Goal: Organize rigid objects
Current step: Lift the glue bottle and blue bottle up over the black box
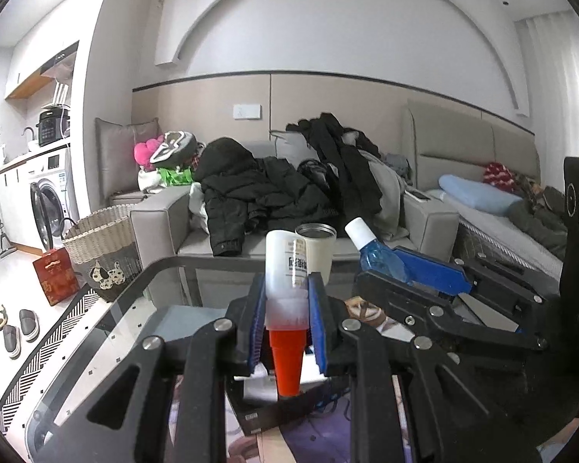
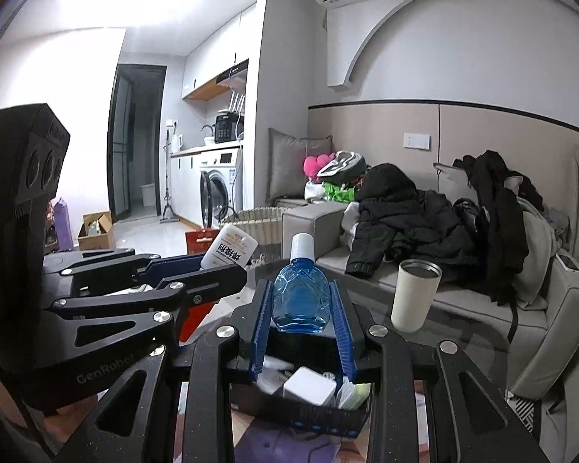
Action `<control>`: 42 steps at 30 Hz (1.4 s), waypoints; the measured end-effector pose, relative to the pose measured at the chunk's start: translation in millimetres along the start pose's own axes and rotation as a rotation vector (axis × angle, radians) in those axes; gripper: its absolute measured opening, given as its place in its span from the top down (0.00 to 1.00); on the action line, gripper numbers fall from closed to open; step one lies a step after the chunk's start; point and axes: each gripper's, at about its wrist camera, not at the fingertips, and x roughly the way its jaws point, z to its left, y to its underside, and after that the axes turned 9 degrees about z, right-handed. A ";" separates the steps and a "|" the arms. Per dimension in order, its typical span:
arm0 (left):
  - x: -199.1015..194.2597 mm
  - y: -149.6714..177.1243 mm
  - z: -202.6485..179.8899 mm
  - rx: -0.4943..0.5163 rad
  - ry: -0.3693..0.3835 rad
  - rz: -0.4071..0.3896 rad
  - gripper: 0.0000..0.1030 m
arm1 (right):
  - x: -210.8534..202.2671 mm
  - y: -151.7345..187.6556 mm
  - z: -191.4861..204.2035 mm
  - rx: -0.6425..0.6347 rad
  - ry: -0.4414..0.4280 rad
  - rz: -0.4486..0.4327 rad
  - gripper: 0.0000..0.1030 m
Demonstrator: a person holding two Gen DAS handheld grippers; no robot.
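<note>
My left gripper (image 1: 285, 305) is shut on a white glue bottle (image 1: 285, 270) held upside down, its orange nozzle (image 1: 286, 359) pointing at the camera. My right gripper (image 2: 302, 308) is shut on a small blue bottle (image 2: 299, 295) with a white cap, upright. Both are held above a black box (image 2: 312, 413) of small white items on the glass table (image 1: 115, 308). The right gripper with the blue bottle (image 1: 378, 258) shows in the left wrist view, and the left gripper with the glue bottle (image 2: 229, 250) shows in the right wrist view.
A cream cup (image 2: 415, 295) stands on the table's far side. Beyond it is a grey sofa (image 2: 463, 308) piled with dark clothes. A woven basket (image 1: 100, 250) and a red box (image 1: 56, 277) stand on the floor to the left.
</note>
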 end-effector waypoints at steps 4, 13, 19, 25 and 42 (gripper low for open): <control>8.5 -6.7 6.6 -0.010 -0.018 -0.028 0.82 | 7.3 -9.4 -1.8 0.009 0.014 -0.019 0.71; 38.1 -11.8 24.9 -0.067 -0.028 -0.016 0.82 | 33.3 -21.3 -9.8 0.025 0.054 -0.020 0.71; 47.8 -12.3 24.0 -0.059 -0.034 -0.011 0.82 | 45.7 -22.6 -13.6 0.034 0.056 -0.001 0.71; 61.0 -13.3 21.9 -0.061 -0.032 0.028 0.82 | 60.6 -19.5 -19.3 0.049 0.046 0.051 0.71; 117.5 0.9 25.0 -0.099 -0.061 0.298 0.82 | 115.5 0.2 -31.4 0.121 -0.013 0.342 0.71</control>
